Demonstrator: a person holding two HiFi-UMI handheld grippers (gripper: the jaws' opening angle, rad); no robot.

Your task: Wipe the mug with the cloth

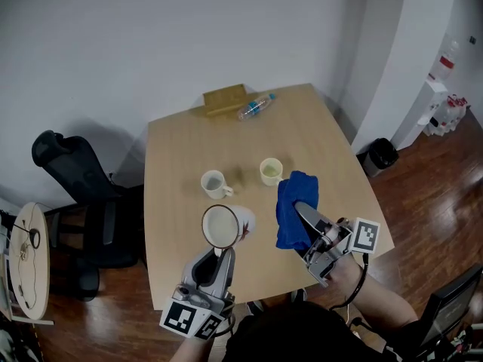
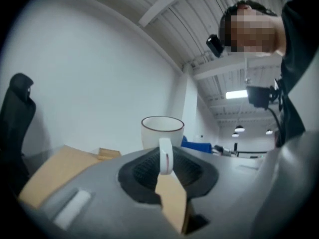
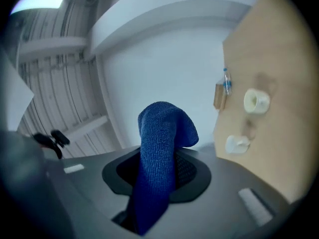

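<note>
Gripping the handle [image 2: 165,156] between closed jaws, the left gripper [image 1: 219,252] holds the mug [image 1: 224,225] clear of the table [image 1: 177,145]. Its mouth is tipped up toward the head view, apparently so that the inside is offered for wiping. The blue cloth [image 1: 293,202] is pinched in the right gripper [image 1: 304,212], with a loose fold projecting past the jaws, judged to serve as the wiping pad. Cloth and mug are held near each other, not yet touching.
</note>
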